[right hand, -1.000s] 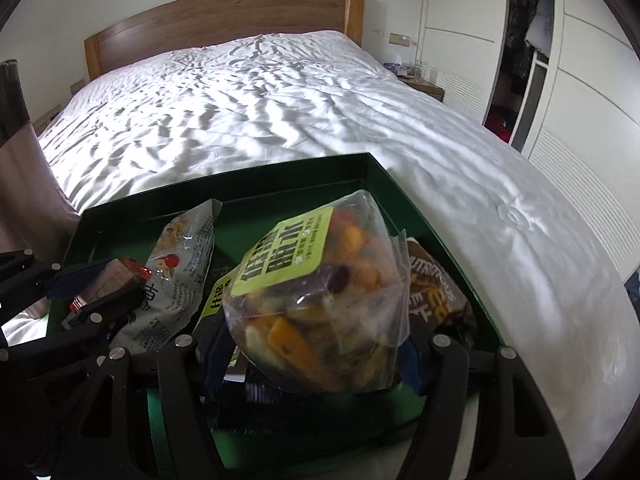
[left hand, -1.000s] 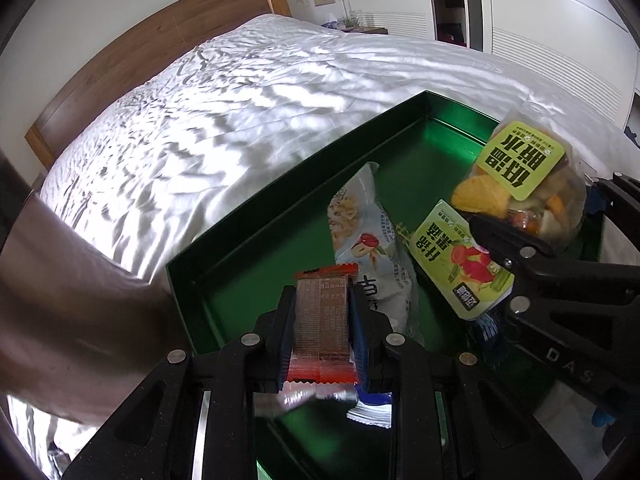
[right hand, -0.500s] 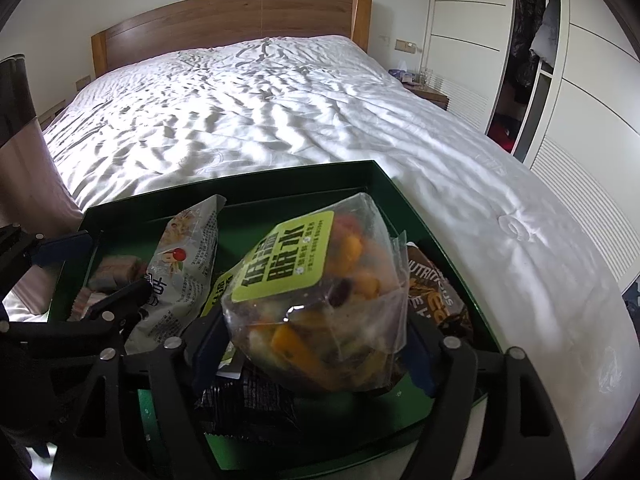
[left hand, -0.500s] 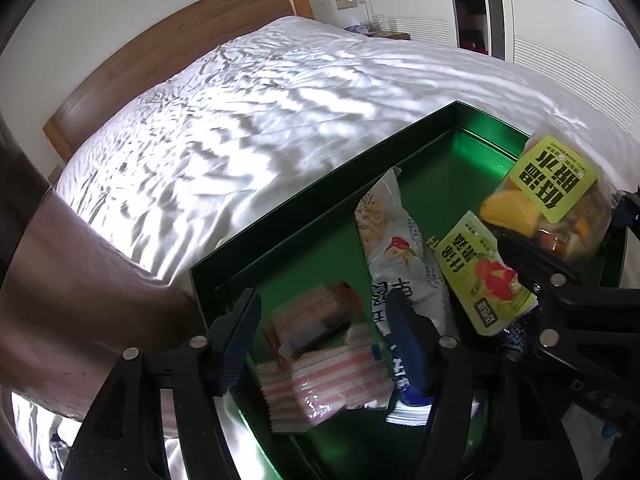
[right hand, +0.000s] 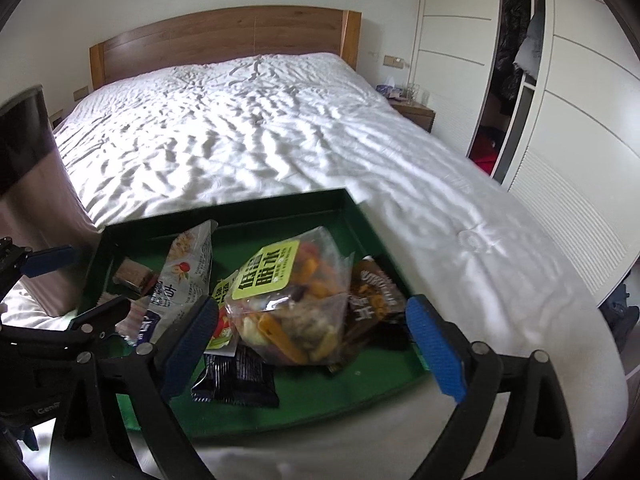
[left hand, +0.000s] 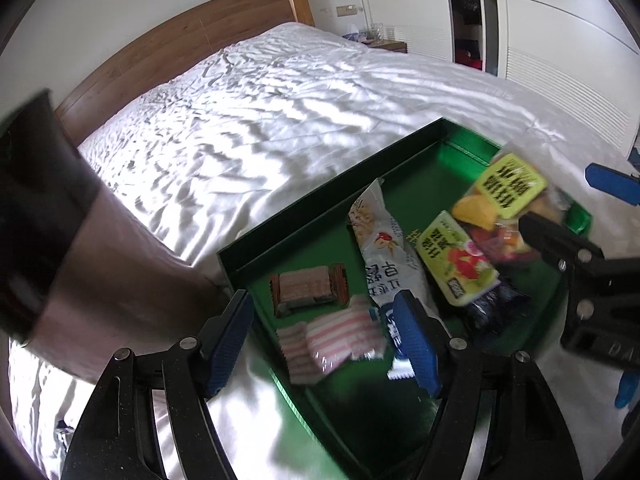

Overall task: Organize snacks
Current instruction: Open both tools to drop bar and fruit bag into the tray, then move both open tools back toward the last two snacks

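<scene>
Snacks sit in the green tray on the bed. We see our left claw opening over the brown bar, gripping nothing; our right claw opening around the released mix bag.

The left gripper is a black plastic frame of two angled, slotted arms, each joined by round silver screws. Its fingers carry blue pads with a fine ribbed texture on their inner faces. The right gripper is built the same way: black arms, silver screw heads, blue textured pads. In the right wrist view, the left gripper's black body shows pale raised lettering on its side, only partly readable.
</scene>
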Motion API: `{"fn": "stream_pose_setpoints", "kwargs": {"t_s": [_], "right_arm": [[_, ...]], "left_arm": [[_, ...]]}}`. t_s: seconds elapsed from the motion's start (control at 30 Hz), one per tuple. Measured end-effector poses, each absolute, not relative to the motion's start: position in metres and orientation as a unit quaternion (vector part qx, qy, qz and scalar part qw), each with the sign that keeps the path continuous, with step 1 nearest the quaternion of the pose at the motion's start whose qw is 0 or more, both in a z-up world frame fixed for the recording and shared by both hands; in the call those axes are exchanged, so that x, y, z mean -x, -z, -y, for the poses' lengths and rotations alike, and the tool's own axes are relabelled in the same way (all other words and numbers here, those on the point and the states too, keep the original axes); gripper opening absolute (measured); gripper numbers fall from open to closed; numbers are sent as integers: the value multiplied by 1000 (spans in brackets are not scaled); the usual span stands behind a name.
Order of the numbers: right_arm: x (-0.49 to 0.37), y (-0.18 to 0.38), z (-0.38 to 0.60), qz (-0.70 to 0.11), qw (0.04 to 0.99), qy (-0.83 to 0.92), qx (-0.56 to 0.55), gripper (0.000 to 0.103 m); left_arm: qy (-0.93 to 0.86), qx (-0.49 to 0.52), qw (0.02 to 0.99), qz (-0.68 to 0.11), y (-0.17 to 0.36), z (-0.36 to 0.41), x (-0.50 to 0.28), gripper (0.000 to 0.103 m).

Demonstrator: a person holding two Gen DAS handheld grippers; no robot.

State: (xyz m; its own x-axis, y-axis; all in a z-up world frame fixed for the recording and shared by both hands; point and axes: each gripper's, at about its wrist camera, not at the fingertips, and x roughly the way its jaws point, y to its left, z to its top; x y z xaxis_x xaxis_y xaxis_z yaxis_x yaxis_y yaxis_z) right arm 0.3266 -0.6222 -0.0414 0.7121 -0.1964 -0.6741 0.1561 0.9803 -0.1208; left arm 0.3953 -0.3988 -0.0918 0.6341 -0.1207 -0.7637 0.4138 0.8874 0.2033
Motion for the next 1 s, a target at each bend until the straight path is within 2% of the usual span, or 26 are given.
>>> {"fn": "stream_pose_setpoints", "kwargs": {"t_s": [0.33,0.63,0.8,1.0], "right_arm": [[-261,-65,604,-302,947,105,28,96],[-193,-159,520,-220,972,64,51,96],[-172,-177,454,-196,979,19,60,96],[-171,-154,374,-205,976,-48,60,96]], "left_arm": [[152,-165,908,-355,7,353,-337,67],[101,-140,940,-293,-78,240,-282,67],[50,-125,956,-262,-102,161,-263,72],[-1,-117,958,-260,-84,87,-255,72]]}}
